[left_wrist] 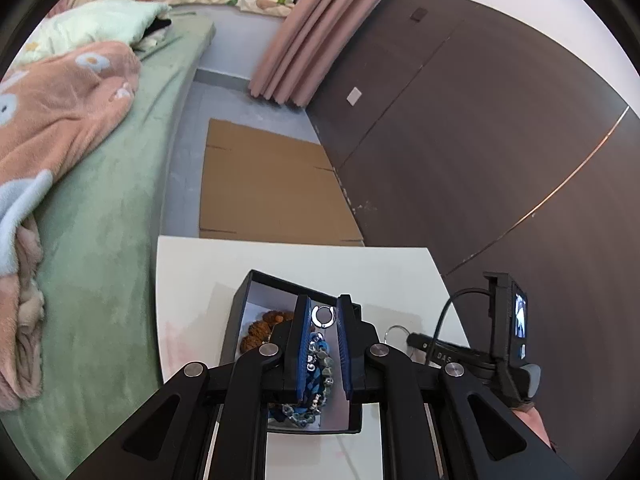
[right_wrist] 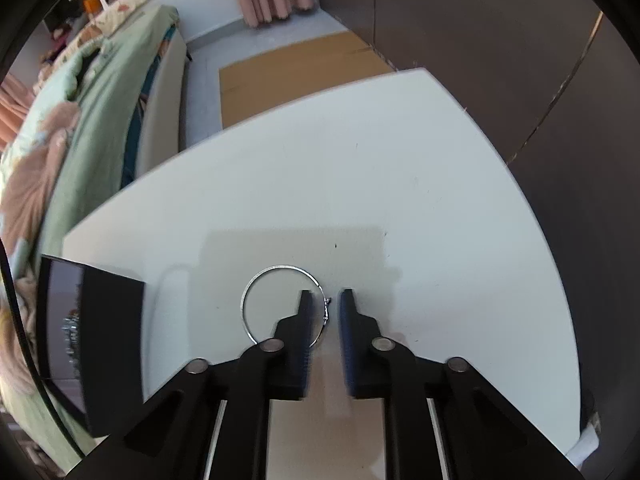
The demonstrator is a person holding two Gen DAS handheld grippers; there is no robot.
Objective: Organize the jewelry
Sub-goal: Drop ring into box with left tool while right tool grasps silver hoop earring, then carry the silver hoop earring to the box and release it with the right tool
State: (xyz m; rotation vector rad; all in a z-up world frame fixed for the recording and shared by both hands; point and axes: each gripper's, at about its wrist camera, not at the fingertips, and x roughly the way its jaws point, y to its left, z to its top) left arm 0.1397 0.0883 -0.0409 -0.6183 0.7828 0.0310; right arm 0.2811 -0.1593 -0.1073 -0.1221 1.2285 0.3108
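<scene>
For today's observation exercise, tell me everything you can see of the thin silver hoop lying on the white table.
The hoop is a thin, shiny ring of what looks like silver metal wire, with a small clasp on its right side. It lies flat on the white table, outside the black box. The right tool is open; its left finger covers part of the ring and the clasp sits in the gap. Whether the fingers touch it cannot be told.
</scene>
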